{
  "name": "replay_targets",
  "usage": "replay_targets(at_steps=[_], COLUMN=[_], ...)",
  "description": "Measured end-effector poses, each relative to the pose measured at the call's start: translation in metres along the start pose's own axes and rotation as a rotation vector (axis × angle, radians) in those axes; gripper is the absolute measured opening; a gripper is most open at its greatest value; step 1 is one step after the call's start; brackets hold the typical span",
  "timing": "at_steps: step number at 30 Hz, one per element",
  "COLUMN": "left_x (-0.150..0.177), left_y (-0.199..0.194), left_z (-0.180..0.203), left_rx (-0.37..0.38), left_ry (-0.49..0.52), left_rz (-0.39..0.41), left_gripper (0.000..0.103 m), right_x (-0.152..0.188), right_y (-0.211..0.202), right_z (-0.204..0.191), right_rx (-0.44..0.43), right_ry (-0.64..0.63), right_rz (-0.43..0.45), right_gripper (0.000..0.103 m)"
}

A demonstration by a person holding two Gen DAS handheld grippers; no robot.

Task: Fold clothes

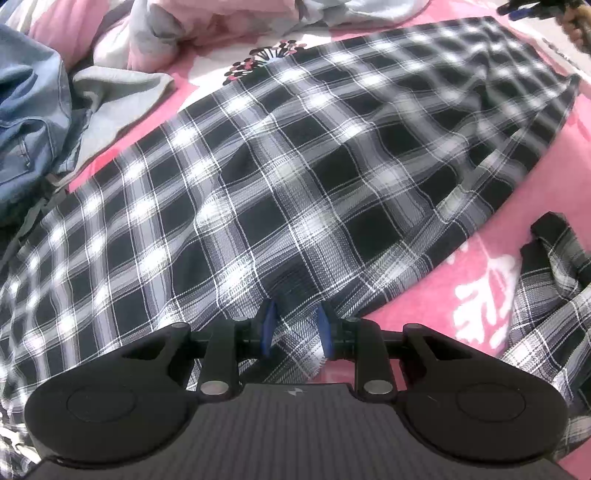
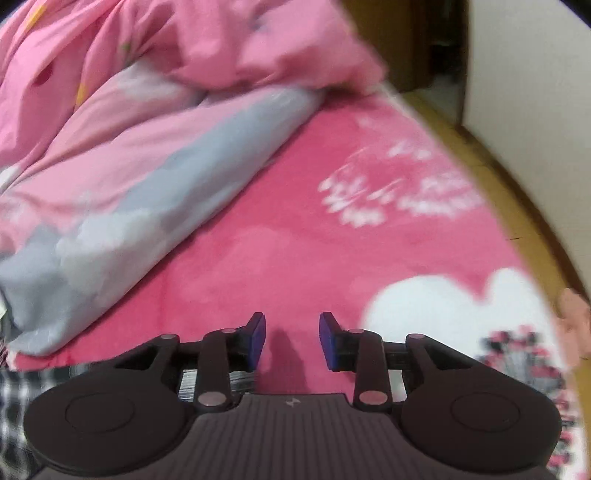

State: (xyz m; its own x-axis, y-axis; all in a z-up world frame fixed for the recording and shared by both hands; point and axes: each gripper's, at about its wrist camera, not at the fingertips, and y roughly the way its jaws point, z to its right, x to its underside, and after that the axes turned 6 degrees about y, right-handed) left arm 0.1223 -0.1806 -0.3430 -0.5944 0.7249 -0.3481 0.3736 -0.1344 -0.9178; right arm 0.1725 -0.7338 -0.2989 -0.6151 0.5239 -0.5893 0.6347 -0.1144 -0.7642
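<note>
A black-and-white plaid garment (image 1: 288, 177) lies spread flat on the pink bed cover (image 1: 413, 306). A loose plaid part of it (image 1: 554, 280) lies at the right. My left gripper (image 1: 297, 326) is open just above the garment's near edge, with cloth showing between its blue pads. My right gripper (image 2: 291, 339) is open and empty above the bare pink bed cover (image 2: 295, 229). A strip of the plaid garment (image 2: 18, 391) shows at the lower left of the right wrist view. The right gripper also shows far off in the left wrist view (image 1: 532, 9).
A blue denim garment (image 1: 26, 122) and a grey cloth (image 1: 110, 107) lie at the left. A rumpled pink and grey quilt (image 2: 129, 155) is bunched at the back. The bed's wooden edge (image 2: 524, 206) runs along the right, with a wall beyond.
</note>
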Motion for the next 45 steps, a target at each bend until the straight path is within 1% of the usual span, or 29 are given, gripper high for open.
replay_targets(at_steps=[2,3,5,7,8,9,10,12,13,14,15,17,18,19,21,22,24,25,27,28,30,31,32,35,37,39,42,43,45], left_x=[0.0,0.0,0.0,0.0,0.0,0.001,0.001,0.001,0.0,0.0,-0.001,-0.003,-0.004,-0.005,-0.006,-0.007,-0.007,-0.006,-0.006,-0.006,-0.005,-0.004,-0.002,0.007,0.016,0.027,0.047,0.055,0.075], left_y=[0.001,0.001,0.001,0.001,0.001,0.002,0.001,0.001,0.0,0.0,-0.001,-0.003,-0.004,-0.004,-0.003,-0.002,0.0,0.0,0.0,0.0,-0.002,-0.003,-0.004,-0.014,-0.024,-0.038,-0.06,-0.067,-0.084], left_z=[-0.001,-0.001,-0.002,-0.002,-0.002,-0.003,-0.003,-0.006,-0.008,-0.011,-0.014,-0.017,-0.017,-0.017,-0.014,-0.012,-0.006,-0.004,-0.006,-0.01,-0.017,-0.019,-0.021,-0.021,-0.022,-0.025,-0.038,-0.044,-0.057], left_rx=[-0.002,-0.003,-0.004,-0.005,-0.007,-0.009,-0.015,-0.026,-0.027,-0.026,-0.021,-0.018,-0.02,-0.023,-0.027,-0.028,-0.038,-0.049,-0.043,-0.036,-0.023,-0.023,-0.026,-0.054,-0.076,-0.09,-0.072,-0.061,-0.03], left_ry=[-0.007,-0.011,-0.019,-0.027,-0.029,-0.03,-0.029,-0.037,-0.049,-0.063,-0.076,-0.092,-0.095,-0.092,-0.084,-0.073,-0.049,-0.042,-0.054,-0.073,-0.111,-0.126,-0.14,-0.196,-0.24,-0.29,-0.381,-0.405,-0.459], left_rz=[-0.001,-0.001,0.0,0.002,0.003,0.005,0.006,0.004,-0.001,-0.007,-0.01,-0.014,-0.014,-0.013,-0.018,-0.028,-0.039,-0.038,-0.042,-0.048,-0.049,-0.045,-0.043,-0.013,0.021,0.058,0.096,0.098,0.1], left_gripper=[0.025,0.026,0.026,0.027,0.028,0.03,0.032,0.042,0.045,0.049,0.049,0.05,0.051,0.051,0.052,0.053,0.055,0.056,0.058,0.058,0.06,0.06,0.06,0.06,0.06,0.061,0.062,0.062,0.063], right_x=[0.004,0.009,0.027,0.05,0.063,0.076,0.09,0.114,0.119,0.117,0.114,0.106,0.101,0.095,0.086,0.089,0.098,0.108,0.131,0.134,0.129,0.126,0.124,0.129,0.137,0.148,0.164,0.172,0.194], right_y=[-0.022,-0.034,-0.055,-0.066,-0.068,-0.065,-0.057,-0.049,-0.054,-0.058,-0.063,-0.074,-0.08,-0.085,-0.091,-0.089,-0.081,-0.073,-0.056,-0.062,-0.086,-0.102,-0.119,-0.163,-0.188,-0.215,-0.244,-0.253,-0.272], right_z=[-0.006,-0.012,-0.027,-0.037,-0.041,-0.041,-0.036,-0.014,-0.008,-0.005,-0.004,-0.01,-0.016,-0.025,-0.043,-0.049,-0.058,-0.054,-0.031,-0.027,-0.03,-0.033,-0.036,-0.05,-0.062,-0.079,-0.111,-0.123,-0.151], right_rx=[-0.089,-0.143,-0.227,-0.277,-0.266,-0.22,-0.138,-0.021,-0.003,0.028,0.057,0.094,0.092,0.065,-0.025,-0.045,-0.066,-0.046,0.043,0.049,0.025,-0.006,-0.039,-0.092,-0.117,-0.124,-0.136,-0.145,-0.186], right_ry=[-0.046,-0.089,-0.203,-0.31,-0.377,-0.436,-0.483,-0.547,-0.568,-0.556,-0.536,-0.55,-0.56,-0.563,-0.544,-0.544,-0.551,-0.548,-0.503,-0.472,-0.41,-0.377,-0.34,-0.241,-0.199,-0.164,-0.101,-0.082,-0.039], right_rz=[-0.043,-0.072,-0.158,-0.249,-0.29,-0.334,-0.399,-0.498,-0.502,-0.515,-0.523,-0.491,-0.455,-0.413,-0.336,-0.322,-0.312,-0.351,-0.454,-0.434,-0.392,-0.346,-0.303,-0.218,-0.172,-0.126,-0.086,-0.072,-0.059], right_gripper=[0.034,0.034,0.034,0.032,0.032,0.032,0.031,0.03,0.03,0.03,0.029,0.028,0.028,0.028,0.028,0.028,0.028,0.029,0.028,0.029,0.029,0.029,0.029,0.029,0.03,0.031,0.031,0.031,0.031])
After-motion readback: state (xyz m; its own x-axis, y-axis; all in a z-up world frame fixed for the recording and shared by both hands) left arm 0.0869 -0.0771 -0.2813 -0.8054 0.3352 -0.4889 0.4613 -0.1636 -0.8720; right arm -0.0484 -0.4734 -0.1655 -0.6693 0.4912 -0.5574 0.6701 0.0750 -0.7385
